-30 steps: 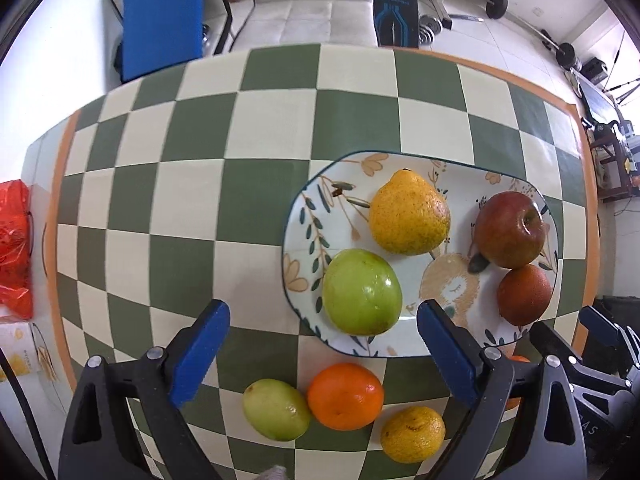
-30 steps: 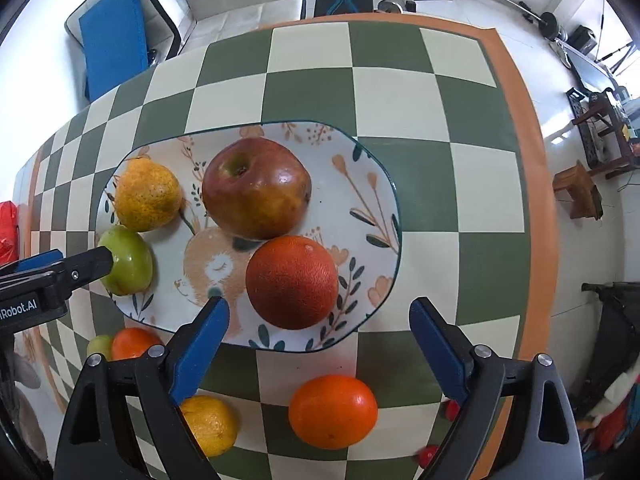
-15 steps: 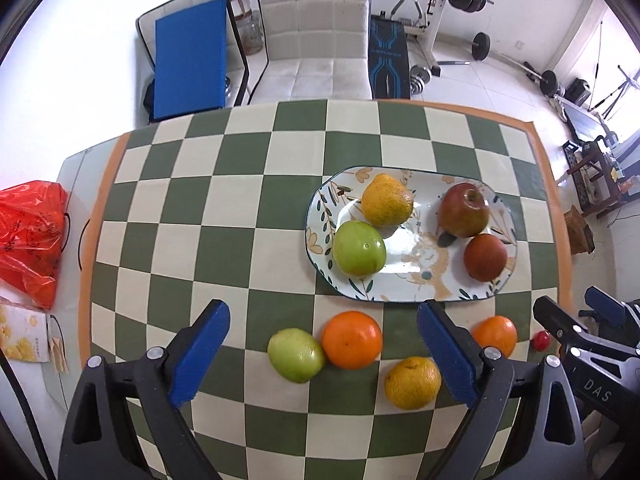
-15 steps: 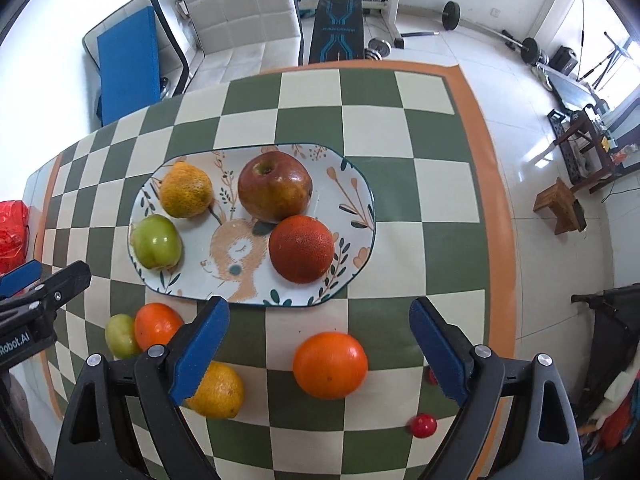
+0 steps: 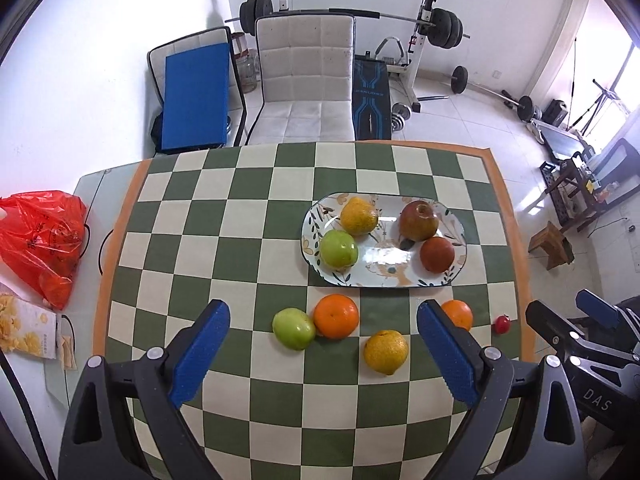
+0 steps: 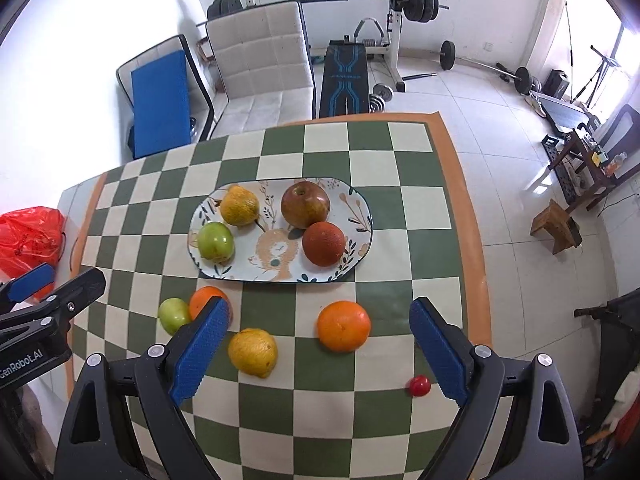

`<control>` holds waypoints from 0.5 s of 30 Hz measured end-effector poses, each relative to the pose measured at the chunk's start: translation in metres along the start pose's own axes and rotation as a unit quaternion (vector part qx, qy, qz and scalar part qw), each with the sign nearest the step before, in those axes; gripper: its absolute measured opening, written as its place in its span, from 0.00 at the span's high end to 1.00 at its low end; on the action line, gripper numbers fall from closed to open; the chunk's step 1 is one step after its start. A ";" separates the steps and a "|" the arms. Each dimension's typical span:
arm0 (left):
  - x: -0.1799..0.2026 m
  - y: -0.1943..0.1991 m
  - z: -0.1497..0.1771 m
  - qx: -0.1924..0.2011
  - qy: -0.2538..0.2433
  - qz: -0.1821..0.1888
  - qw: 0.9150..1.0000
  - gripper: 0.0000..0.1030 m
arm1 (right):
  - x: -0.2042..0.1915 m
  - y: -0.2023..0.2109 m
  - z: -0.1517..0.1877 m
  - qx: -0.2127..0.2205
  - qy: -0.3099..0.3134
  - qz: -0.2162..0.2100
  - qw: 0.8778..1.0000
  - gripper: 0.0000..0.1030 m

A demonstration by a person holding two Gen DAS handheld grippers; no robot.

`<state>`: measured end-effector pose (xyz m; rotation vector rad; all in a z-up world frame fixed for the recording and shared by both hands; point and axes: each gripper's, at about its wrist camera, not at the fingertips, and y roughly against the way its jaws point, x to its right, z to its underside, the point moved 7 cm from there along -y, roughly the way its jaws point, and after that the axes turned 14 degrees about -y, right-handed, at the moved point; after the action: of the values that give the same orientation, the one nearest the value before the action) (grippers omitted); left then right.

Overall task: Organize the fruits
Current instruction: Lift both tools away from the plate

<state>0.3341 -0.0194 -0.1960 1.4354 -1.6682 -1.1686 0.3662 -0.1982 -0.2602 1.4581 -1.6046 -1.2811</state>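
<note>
Four fruits sit on the oval floral plate (image 5: 314, 236): a green apple (image 5: 338, 248), a yellow citrus (image 5: 359, 216), a red apple (image 5: 418, 221) and a dark red orange (image 5: 437, 254). Before it on the checkered tablecloth (image 5: 240, 216) lie a green fruit (image 5: 293, 328) touching an orange (image 5: 336, 316), a yellow lemon (image 6: 253, 352), another orange (image 6: 343, 325) and a small red fruit (image 6: 419, 385). The left gripper (image 5: 323, 354) and right gripper (image 6: 319, 352) both hover high above the loose fruits, jaws spread wide and empty.

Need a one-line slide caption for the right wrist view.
Open right gripper above checkered table: four fruits on oval plate, five more loose in front.
</note>
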 end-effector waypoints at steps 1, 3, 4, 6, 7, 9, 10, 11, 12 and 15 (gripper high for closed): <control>0.002 0.005 0.001 0.003 -0.002 0.001 1.000 0.07 | 0.001 0.008 0.002 0.006 -0.001 -0.001 1.000 0.09; 0.004 0.013 0.002 0.008 -0.003 0.000 1.000 0.07 | 0.003 0.022 0.005 0.013 -0.004 -0.005 1.000 0.09; 0.005 0.016 0.003 0.011 -0.003 0.000 1.000 0.07 | 0.003 0.029 0.007 0.016 -0.006 -0.008 1.000 0.09; 0.007 0.024 0.004 0.016 -0.004 0.002 1.000 0.07 | 0.004 0.042 0.009 0.024 -0.007 -0.011 1.000 0.09; 0.009 0.027 0.004 0.020 -0.005 0.001 1.000 0.07 | 0.004 0.049 0.010 0.030 -0.007 -0.011 0.999 0.09; 0.012 0.033 0.005 0.025 -0.010 -0.004 1.000 0.07 | 0.005 0.060 0.011 0.038 -0.006 -0.011 0.999 0.09; 0.013 0.034 0.005 0.027 -0.011 -0.003 1.000 0.07 | 0.004 0.065 0.012 0.041 -0.007 -0.014 0.999 0.09; 0.014 0.036 0.005 0.028 -0.011 -0.004 1.000 0.07 | 0.004 0.070 0.013 0.044 -0.007 -0.015 0.999 0.09; 0.014 0.036 0.005 0.028 -0.011 -0.004 1.000 0.07 | 0.004 0.073 0.013 0.047 -0.007 -0.015 0.999 0.09; 0.016 0.036 0.004 0.029 -0.009 -0.002 1.000 0.07 | 0.004 0.081 0.013 0.053 -0.009 -0.018 0.998 0.09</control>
<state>0.3125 -0.0339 -0.1658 1.4675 -1.7264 -1.1474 0.3232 -0.2053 -0.1901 1.5490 -1.6883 -1.2497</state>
